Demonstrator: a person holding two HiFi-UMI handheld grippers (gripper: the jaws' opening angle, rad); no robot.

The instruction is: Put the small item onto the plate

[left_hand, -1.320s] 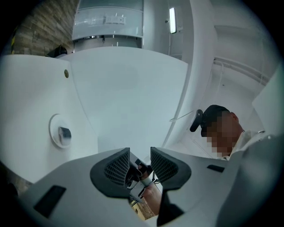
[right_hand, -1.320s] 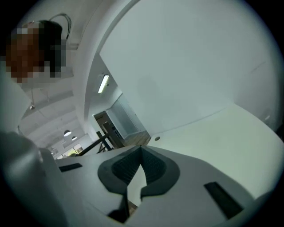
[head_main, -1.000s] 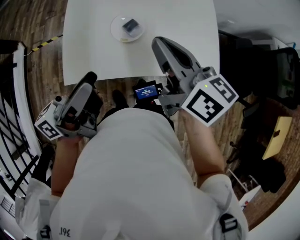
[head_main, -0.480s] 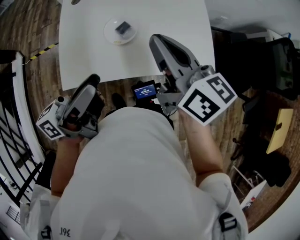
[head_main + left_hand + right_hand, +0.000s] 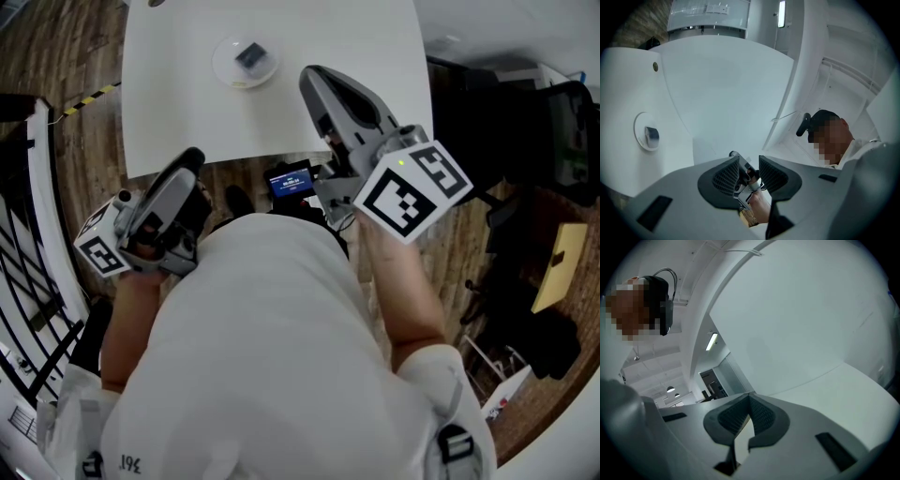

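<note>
The grey plastic right gripper [image 5: 749,397] is seen with its jaws brought together at the tips, and nothing is caught between the dark ribbed pads [image 5: 761,416]. Most of the right side is taken up by a big plain white surface [image 5: 806,319]; wall or table can't really be told. Top left, a person's head with a black headset [image 5: 663,298] is shown. Further back, a long ceiling strip light [image 5: 711,341], a dark doorway [image 5: 708,379] and round hanging lamps [image 5: 670,389] can be made out.
</note>
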